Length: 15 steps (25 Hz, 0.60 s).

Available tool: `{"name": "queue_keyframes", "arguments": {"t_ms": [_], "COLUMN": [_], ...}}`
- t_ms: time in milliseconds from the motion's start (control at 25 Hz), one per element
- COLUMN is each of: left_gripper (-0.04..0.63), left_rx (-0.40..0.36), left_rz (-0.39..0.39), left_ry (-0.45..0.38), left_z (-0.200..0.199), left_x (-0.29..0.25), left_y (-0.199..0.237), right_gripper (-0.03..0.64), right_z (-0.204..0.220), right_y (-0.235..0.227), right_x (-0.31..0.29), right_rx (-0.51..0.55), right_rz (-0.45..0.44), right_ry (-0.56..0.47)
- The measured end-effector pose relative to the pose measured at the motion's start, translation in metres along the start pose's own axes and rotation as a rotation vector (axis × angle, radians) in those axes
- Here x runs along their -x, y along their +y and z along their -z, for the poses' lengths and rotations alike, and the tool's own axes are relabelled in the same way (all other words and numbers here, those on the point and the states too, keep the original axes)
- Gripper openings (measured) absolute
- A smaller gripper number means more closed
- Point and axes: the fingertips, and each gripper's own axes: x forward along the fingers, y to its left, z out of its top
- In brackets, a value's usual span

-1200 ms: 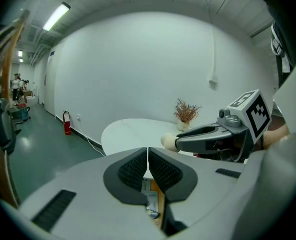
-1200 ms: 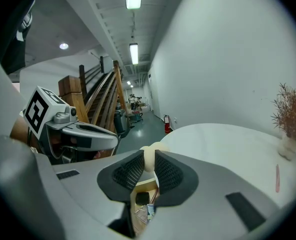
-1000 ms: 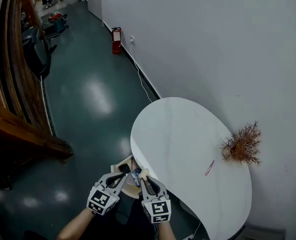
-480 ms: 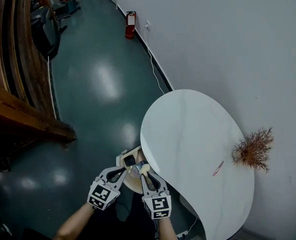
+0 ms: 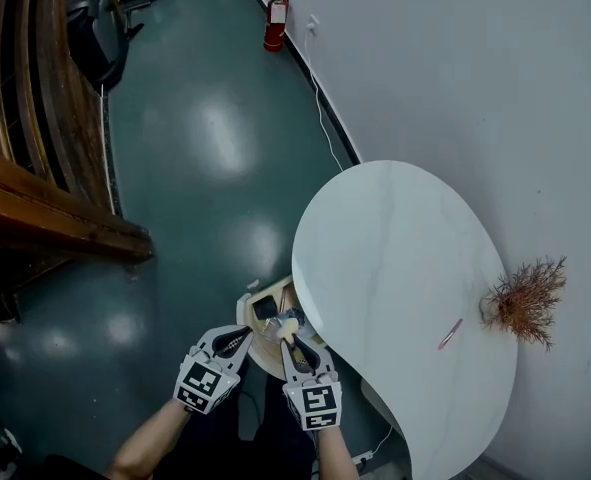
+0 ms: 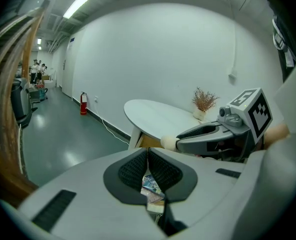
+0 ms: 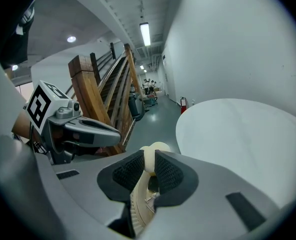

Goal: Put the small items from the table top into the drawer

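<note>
An open wooden drawer (image 5: 247, 306) sticks out from under the left edge of the white oval table (image 5: 395, 258). Both grippers hover over it, side by side. My right gripper (image 5: 288, 336) is shut on a cream item with a ribbed edge (image 7: 137, 204); its round knob (image 7: 158, 147) sticks out past the tips. My left gripper (image 5: 246, 341) has its pads (image 6: 132, 169) meeting at the tips. A small colourful packet (image 6: 151, 183) shows in the gap under them; I cannot tell whether it is held or lies in the drawer. A pink pen (image 5: 450, 333) lies on the table.
A dried brown plant (image 5: 525, 298) stands at the table's right edge by the white wall. A dark item (image 5: 265, 308) lies in the drawer. A wooden staircase (image 5: 45, 198) runs along the left. A red fire extinguisher (image 5: 275, 10) stands far off by the wall.
Both grippers have sunk together towards the drawer, the right still holding the cream item. More of the drawer's inside now shows past their tips.
</note>
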Motion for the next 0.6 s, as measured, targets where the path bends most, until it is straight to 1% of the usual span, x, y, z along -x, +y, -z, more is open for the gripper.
{"name": "queue_keyframes", "arguments": {"t_ms": [400,600], "left_gripper": [0.025,0.025], "left_rx": [0.021,0.029], "left_rz": [0.000,-0.012], "left_ry": [0.005,-0.007], "left_z": [0.042,0.054], "left_x": [-0.023,-0.030], "left_y": [0.013,0.017], "right_gripper": [0.083,0.083], "right_z": [0.046,0.070], "right_y": [-0.007,-0.011], "right_x": [-0.032,-0.049], "right_rx": [0.001,0.008], "right_rz": [-0.014,-0.028], "right_ry": [0.035,0.058]}}
